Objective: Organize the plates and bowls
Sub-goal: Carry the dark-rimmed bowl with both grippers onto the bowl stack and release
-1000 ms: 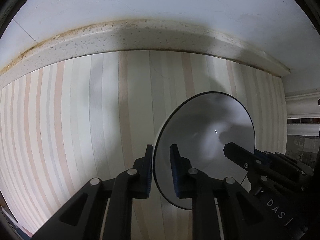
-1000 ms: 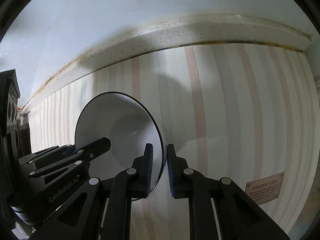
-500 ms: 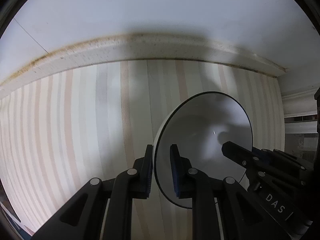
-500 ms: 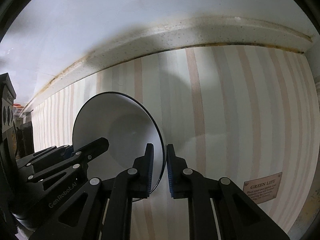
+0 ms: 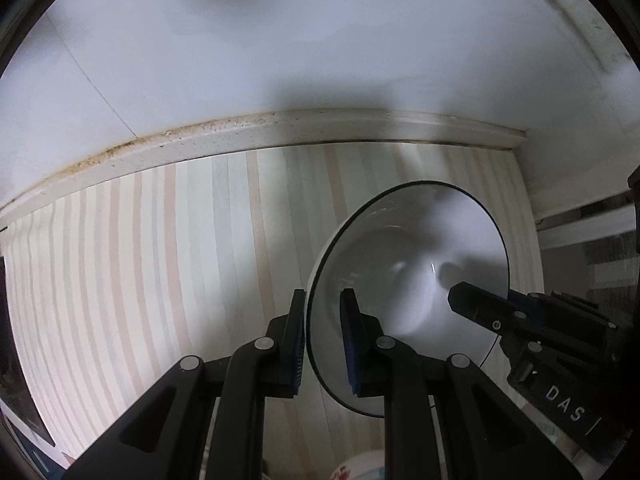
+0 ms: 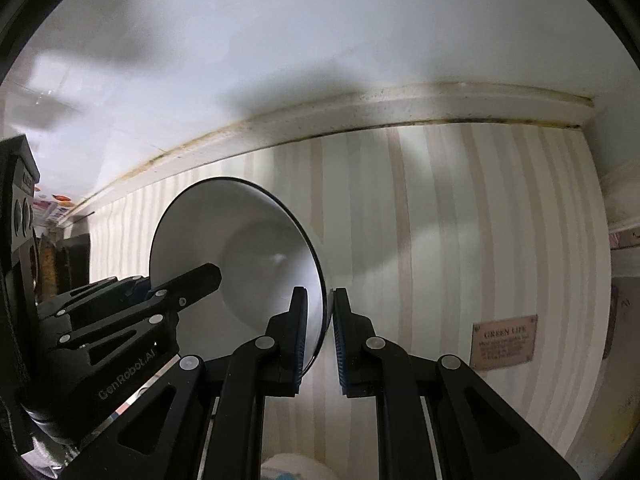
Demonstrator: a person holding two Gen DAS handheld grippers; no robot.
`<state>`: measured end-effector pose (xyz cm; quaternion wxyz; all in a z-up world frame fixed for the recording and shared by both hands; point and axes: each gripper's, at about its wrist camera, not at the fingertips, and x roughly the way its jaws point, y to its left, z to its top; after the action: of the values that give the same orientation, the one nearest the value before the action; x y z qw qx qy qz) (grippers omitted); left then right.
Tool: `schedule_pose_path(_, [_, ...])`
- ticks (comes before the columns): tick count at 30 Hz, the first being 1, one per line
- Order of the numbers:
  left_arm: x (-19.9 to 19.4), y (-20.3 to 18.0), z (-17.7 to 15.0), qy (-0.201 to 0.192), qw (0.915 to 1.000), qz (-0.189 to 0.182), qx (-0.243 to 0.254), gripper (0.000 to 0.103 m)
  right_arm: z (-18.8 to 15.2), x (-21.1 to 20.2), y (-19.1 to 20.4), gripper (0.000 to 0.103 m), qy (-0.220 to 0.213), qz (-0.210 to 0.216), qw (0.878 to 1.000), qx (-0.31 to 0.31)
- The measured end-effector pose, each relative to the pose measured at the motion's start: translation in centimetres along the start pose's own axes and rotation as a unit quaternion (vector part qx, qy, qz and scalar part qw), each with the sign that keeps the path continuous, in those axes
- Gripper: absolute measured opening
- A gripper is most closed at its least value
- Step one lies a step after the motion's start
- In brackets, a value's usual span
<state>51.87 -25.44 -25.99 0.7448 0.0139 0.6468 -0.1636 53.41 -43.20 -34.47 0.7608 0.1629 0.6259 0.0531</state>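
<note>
A white bowl (image 5: 416, 264) with a thin dark rim hangs in the air above a striped counter mat (image 5: 160, 264), held from both sides. My left gripper (image 5: 323, 316) is shut on the bowl's left rim, one pad inside and one outside. My right gripper (image 6: 320, 316) is shut on the opposite rim of the same bowl (image 6: 248, 240). Each view shows the other gripper: the right gripper (image 5: 480, 308) reaches in over the far rim in the left wrist view, and the left gripper (image 6: 188, 280) does the same in the right wrist view.
The striped mat (image 6: 440, 240) ends at a stained raised kerb (image 5: 240, 136) below a white wall (image 5: 320, 40). A small brown label (image 6: 504, 340) lies on the mat at right. Part of a patterned dish (image 5: 360, 468) shows under the grippers at the bottom edge.
Both grippers have risen together with the bowl; the mat and kerb look farther away and more wall shows above. The grip on both rims is unchanged.
</note>
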Motion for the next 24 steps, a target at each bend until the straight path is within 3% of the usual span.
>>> schedule_pose_path(14, [-5.4,-1.3,-7.7,-0.014,0.9989,-0.009,0.044,0.014,-8.9,-6.6,1.2,0.014,-0.031,0.005,0.999,0.022])
schedule_pose_path(24, [-4.3,-1.3,-15.4,0.032,0.9977,-0.030,0.052,0.014,-18.7,-6.5,1.1,0.014,-0.003,0.002,0.999,0.043])
